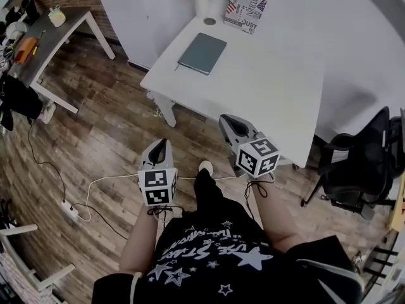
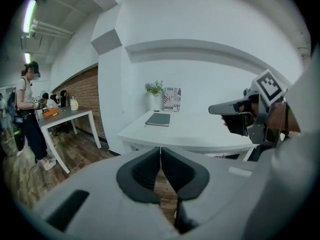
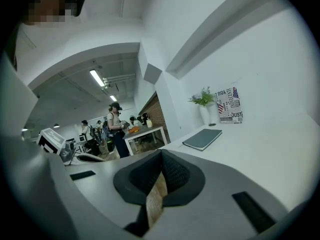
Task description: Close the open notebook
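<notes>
A dark green notebook (image 1: 202,53) lies closed and flat near the far left corner of the white table (image 1: 272,87). It also shows in the left gripper view (image 2: 158,119) and the right gripper view (image 3: 202,139). Both grippers hang over the wooden floor in front of the table, well short of the notebook. My left gripper (image 1: 157,145) (image 2: 160,149) is shut with nothing between its pads. My right gripper (image 1: 229,122) (image 3: 161,151) has its tips together and is also empty; it shows from the side in the left gripper view (image 2: 227,108).
A white vase with a plant (image 1: 202,2) and a printed card (image 1: 245,8) stand at the table's back edge. A black chair (image 1: 354,170) is to the right. A second table (image 1: 44,43), people (image 2: 27,114) and a power strip with a cable (image 1: 69,209) are to the left.
</notes>
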Demonstrator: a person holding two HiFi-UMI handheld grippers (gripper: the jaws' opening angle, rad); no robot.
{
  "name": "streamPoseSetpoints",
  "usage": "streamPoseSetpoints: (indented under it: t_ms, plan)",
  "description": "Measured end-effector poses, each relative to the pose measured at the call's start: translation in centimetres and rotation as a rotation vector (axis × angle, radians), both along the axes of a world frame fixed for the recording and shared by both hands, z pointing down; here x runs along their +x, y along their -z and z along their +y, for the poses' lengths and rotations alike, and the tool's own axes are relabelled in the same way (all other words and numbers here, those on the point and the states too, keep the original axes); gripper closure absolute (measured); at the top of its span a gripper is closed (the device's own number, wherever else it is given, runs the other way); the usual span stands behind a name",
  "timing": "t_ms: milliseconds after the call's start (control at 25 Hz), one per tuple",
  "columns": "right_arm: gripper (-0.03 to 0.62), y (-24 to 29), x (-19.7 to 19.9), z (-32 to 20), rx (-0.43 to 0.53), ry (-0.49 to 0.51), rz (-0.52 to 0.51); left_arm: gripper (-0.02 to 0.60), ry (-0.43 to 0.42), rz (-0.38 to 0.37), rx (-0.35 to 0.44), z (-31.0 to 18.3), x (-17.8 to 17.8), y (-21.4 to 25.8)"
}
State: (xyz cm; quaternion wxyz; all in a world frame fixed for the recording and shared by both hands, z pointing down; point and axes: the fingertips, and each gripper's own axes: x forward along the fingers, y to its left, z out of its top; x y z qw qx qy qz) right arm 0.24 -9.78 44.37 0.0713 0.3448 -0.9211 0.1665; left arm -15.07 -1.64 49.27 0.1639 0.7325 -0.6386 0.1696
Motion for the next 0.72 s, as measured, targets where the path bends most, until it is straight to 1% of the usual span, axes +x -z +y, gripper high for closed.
streamPoseSetpoints:
  t_ms: [160,360,720]
  plan:
    - [0.592,0.5,-0.7,6.6,0.012,0.029,0.001,0.557,0.046,0.021,0.010,6.7,-1.1,0.2]
    - [0.592,0.3,-0.3,13.6,0.001,0.050,0.018,0.557,0.088,0.040,0.012,13.8,-1.7,0.1]
    - [0.592,0.3,1.6,23.0,0.008,0.047,0.046,0.557,0.129,0.070,0.040,22.7,-1.6,0.5]
